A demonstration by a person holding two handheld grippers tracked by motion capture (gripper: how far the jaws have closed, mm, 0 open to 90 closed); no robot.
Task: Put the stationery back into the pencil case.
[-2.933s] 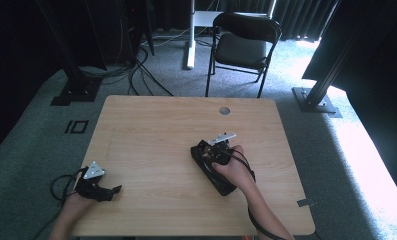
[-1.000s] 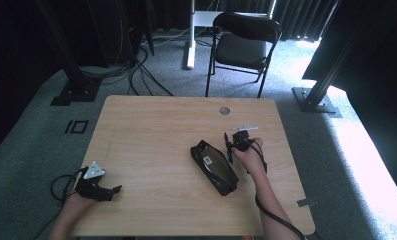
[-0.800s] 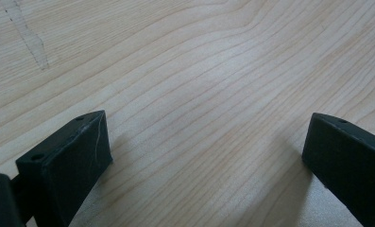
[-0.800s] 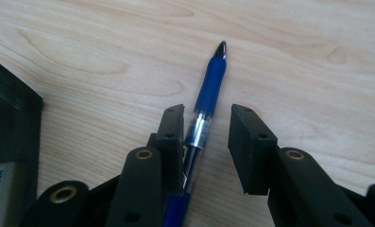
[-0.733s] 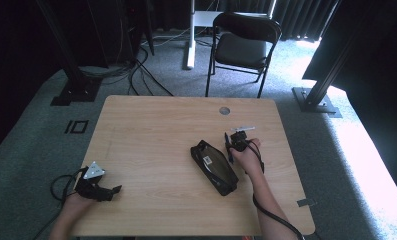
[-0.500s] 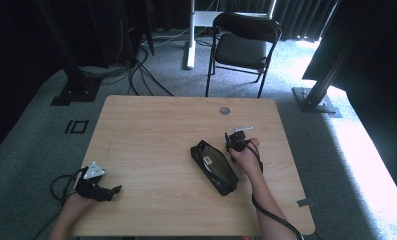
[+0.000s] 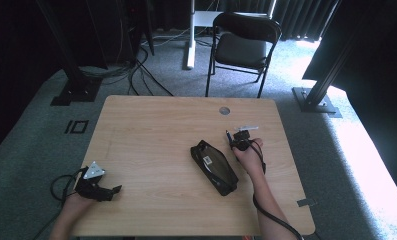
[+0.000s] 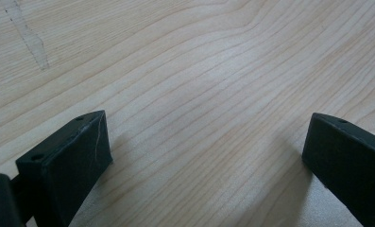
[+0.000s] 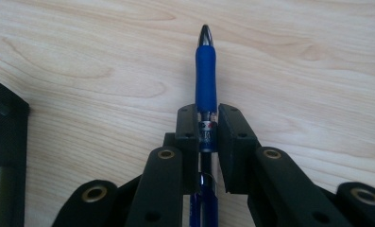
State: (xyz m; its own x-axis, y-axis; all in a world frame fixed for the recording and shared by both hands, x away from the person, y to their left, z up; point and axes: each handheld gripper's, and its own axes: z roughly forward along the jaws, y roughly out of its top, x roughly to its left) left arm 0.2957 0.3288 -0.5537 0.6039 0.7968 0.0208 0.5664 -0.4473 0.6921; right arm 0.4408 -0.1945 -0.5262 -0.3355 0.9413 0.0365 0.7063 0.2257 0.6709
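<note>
Right claw (image 9: 208,137) clenched on one blue pen (image 9: 206,71); jaws have just been closing, pen now pinched between the two pads. In the right gripper view the pen runs straight up the centre of the frame, blue grip and silver tip sticking out past the jaws, tip over bare wood. In the high view the right claw (image 7: 234,141) sits right of centre with the pen (image 7: 229,136) poking toward upper left; right hand (image 7: 248,155) behind it, forearm coming up from the bottom edge, cable trailing along the arm.

One black pencil case (image 7: 214,166) lies flat just left of the right hand, diagonal, zipped side up; its edge shows at the left border of the right gripper view (image 9: 3,156).

Left claw (image 8: 204,156) released, jaws wide apart, nothing between them, resting low over the table (image 8: 185,56). High view: left claw (image 7: 107,191) at lower left, grey plate on top, left hand (image 7: 81,197) behind it, well apart from the case.

Counts: two claws, one pen, one case, one table (image 7: 151,130), one chair (image 7: 246,40) beyond at upper centre.
</note>
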